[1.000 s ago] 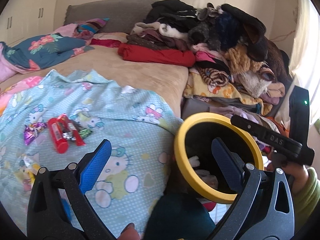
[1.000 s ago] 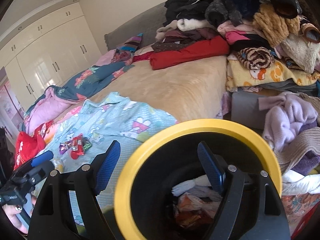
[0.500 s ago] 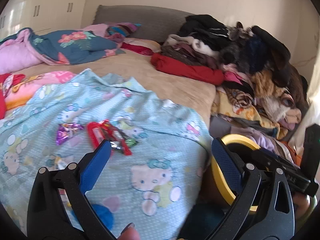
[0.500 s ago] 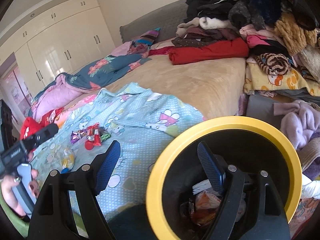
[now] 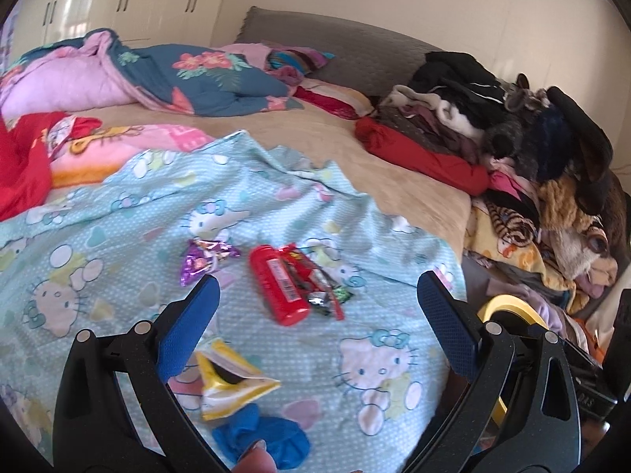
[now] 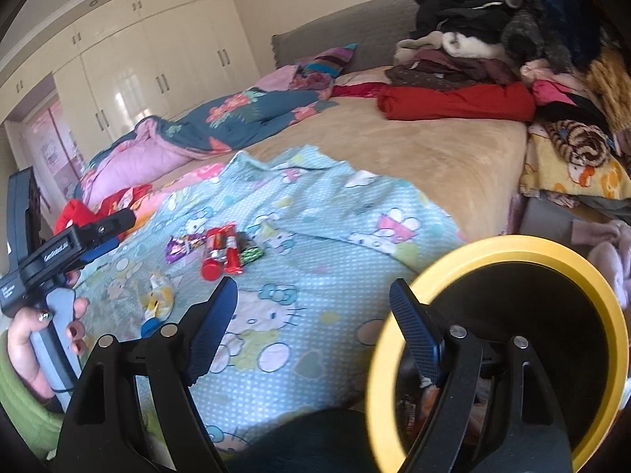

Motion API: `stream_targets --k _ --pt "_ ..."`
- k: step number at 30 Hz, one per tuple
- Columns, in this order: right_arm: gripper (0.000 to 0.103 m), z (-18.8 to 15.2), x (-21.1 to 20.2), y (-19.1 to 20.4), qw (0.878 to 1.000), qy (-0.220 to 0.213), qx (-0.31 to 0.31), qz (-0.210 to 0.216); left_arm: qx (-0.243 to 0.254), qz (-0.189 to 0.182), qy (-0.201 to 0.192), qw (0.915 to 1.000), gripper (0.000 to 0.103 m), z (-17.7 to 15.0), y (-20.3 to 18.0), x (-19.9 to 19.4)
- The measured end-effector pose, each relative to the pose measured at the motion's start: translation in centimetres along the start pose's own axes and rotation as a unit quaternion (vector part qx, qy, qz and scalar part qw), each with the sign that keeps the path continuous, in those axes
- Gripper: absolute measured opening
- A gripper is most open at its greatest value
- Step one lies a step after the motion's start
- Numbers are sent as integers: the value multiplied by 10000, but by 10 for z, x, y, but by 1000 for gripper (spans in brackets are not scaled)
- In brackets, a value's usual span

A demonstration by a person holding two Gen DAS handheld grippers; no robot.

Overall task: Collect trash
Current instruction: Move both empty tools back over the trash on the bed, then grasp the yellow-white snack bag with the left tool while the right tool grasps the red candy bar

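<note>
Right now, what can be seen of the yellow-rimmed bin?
The bin is round, with a thick yellow rim and a dark inside, plastic by its look. It stands upright beside the bed's corner, next to the light blue cartoon sheet. Crumpled wrappers lie at its bottom. The right gripper hovers at its rim, jaws open, not gripping it.

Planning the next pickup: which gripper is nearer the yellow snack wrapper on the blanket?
Left. The left gripper hovers right over the yellow snack wrapper; the right gripper sits farther off, beside the yellow-rimmed bin.
</note>
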State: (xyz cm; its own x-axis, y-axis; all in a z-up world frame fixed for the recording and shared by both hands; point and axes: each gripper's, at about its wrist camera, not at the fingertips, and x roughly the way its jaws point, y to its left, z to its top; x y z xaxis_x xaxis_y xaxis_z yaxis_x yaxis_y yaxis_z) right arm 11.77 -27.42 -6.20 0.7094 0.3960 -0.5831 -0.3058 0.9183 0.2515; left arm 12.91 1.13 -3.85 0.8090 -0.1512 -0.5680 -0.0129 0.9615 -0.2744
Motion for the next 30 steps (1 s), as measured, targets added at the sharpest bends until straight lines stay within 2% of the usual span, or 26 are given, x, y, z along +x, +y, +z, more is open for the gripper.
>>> stream_targets --k 8,14,18,22,24,26,30 --pt "77 3 24 30 9991 184 -198 331 -231 165 -3 9996 92 1 25 -1" --pt "76 9 52 55 9971 348 -436 516 -533 341 147 9979 92 -3 54 2" --pt "69 13 74 70 9949 474 -662 589 -770 330 332 9959 92 -8 72 7" --pt "61 14 96 79 9932 631 -792 567 -950 319 506 9937 83 -15 84 12" --pt "54 14 107 81 9922 733 -815 587 -1118 290 669 9911 78 -21 90 19" --pt "51 12 116 82 9915 810 -808 626 -1224 246 808 9889 71 -26 94 25" --pt "46 9 134 84 9901 971 -813 600 -1347 176 990 9858 64 -35 97 33"
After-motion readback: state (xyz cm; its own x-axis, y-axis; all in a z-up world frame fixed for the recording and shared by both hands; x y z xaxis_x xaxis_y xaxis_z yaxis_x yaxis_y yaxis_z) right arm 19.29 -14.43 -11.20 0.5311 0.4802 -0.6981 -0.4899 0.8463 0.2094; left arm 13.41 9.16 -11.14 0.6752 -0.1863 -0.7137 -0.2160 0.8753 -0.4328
